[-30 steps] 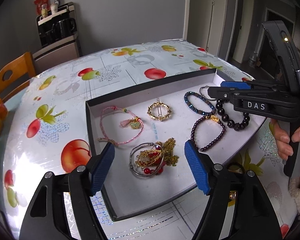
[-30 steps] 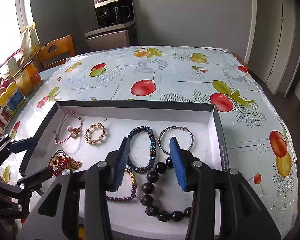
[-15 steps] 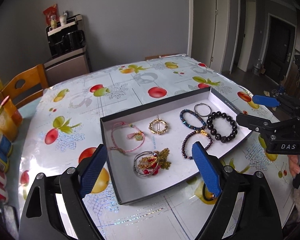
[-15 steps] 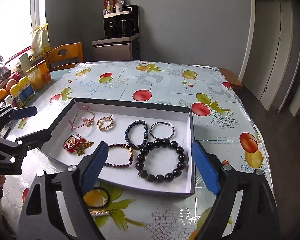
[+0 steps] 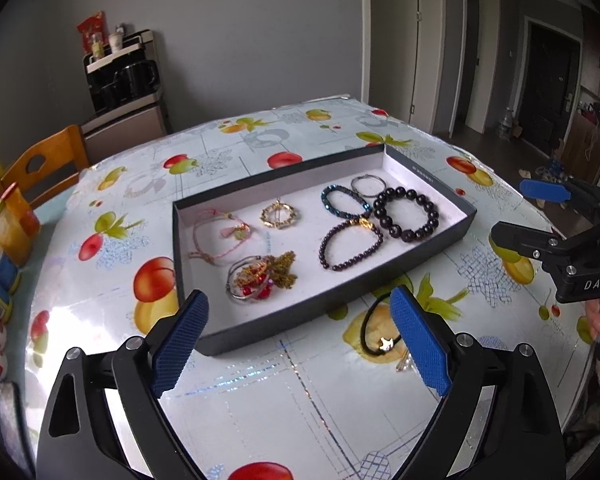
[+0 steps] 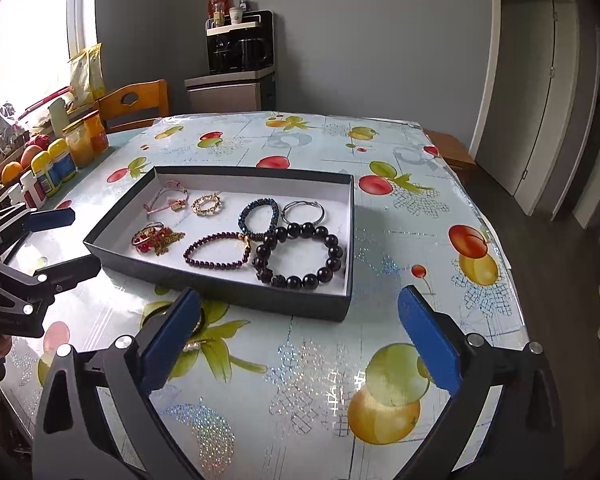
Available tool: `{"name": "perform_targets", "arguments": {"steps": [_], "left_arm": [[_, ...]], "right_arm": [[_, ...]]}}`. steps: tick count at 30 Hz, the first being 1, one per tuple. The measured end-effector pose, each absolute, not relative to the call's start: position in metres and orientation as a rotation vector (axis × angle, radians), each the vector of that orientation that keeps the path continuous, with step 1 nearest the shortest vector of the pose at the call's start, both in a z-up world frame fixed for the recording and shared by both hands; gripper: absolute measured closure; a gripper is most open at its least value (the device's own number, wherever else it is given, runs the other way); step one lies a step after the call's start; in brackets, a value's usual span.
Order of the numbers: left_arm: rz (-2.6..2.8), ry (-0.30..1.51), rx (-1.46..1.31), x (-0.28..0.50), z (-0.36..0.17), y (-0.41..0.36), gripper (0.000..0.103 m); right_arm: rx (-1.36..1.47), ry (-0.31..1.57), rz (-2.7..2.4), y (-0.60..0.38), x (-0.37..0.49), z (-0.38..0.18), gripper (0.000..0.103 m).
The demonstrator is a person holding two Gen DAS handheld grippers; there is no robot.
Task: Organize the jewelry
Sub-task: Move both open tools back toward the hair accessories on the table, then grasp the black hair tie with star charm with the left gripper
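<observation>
A dark shallow tray (image 5: 420,264) (image 6: 220,284) on the fruit-print table holds several bracelets: a large black bead bracelet (image 5: 406,214) (image 6: 300,254), a purple bead one (image 5: 350,246) (image 6: 216,250), a blue one (image 5: 345,202), a silver ring (image 5: 367,185), a gold ring (image 5: 279,216), a pink cord (image 5: 220,240) and a tangled gold-red pile (image 5: 260,278). A black cord bracelet with a star charm (image 5: 374,330) lies on the table in front of the tray. My left gripper (image 5: 300,340) is open and empty, near the tray's front edge. My right gripper (image 6: 300,336) is open and empty, also short of the tray.
Jars and bottles (image 6: 60,160) stand along the table's left edge. A wooden chair (image 5: 44,164) and a cabinet with a coffee machine (image 6: 240,64) are behind the table. The table's right edge (image 6: 512,264) drops to the floor.
Both grippers have pulled back and up from the tray. The right gripper let go of the black bead bracelet, which lies in the tray, and its jaws opened wide.
</observation>
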State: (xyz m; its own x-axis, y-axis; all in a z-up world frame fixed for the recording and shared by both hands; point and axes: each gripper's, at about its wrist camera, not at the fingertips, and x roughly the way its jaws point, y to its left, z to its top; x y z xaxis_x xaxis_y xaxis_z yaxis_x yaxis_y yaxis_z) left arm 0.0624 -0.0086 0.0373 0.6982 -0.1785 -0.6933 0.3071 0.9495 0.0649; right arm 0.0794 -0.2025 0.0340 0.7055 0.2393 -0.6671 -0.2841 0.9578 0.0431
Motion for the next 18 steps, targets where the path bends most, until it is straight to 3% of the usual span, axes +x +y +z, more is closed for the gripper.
{"name": "perform_targets", "arguments": {"steps": [11,15,18], "left_arm": [[-0.33,0.843,0.217,0.06,-0.003,-0.034,0.009],[-0.346,0.863,0.202,0.065,-0.006,-0.04,0.014],[-0.351,0.889,0.213,0.07,-0.011,-0.047,0.036]], "right_arm": [[-0.082,0.804,0.35,-0.207,0.049,0.001,0.006],[-0.087,0.806,0.364,-0.21,0.043,-0.001,0.006],[-0.085,0.797,0.375,-0.211,0.041,0.0,0.006]]}}
